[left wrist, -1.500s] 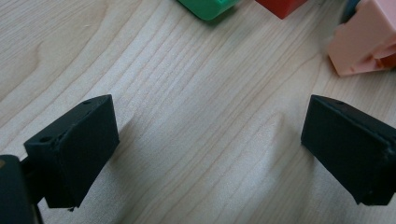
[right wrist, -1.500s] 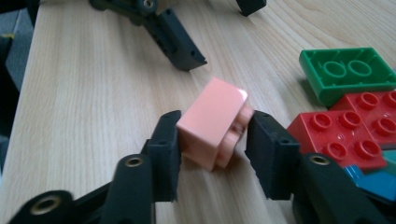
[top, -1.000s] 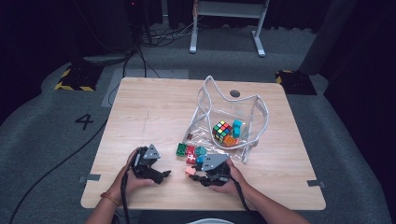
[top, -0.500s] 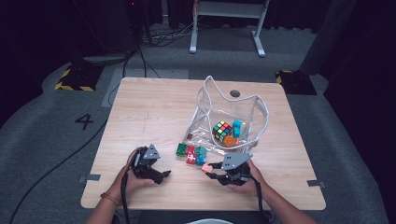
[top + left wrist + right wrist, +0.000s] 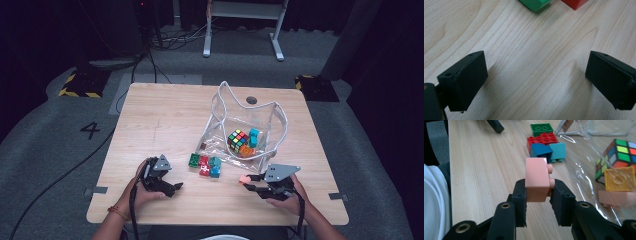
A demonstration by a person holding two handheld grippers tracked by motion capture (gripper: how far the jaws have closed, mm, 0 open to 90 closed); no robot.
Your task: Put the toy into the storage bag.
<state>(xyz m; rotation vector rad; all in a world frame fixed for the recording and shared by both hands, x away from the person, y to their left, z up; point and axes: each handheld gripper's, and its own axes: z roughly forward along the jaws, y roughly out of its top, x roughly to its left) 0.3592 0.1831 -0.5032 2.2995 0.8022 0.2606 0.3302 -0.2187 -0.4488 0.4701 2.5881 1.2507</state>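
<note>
Pink brick (image 5: 537, 179) upright, studs sideways.

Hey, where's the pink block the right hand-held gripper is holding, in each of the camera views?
High view: pink block at lower right of centre, at the tip of the right hand-held gripper.
Left gripper view: not in it.
Right gripper view: centre, clamped between the jaws.
Shared landmark: green block.

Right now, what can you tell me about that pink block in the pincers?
The pink block is a small toy brick of smooth, glossy plastic, with round studs on one side, pointing sideways. The right gripper clamps its lower part between two black jaws and holds it above the wooden table, clear of the other bricks and the clear bag.
</note>
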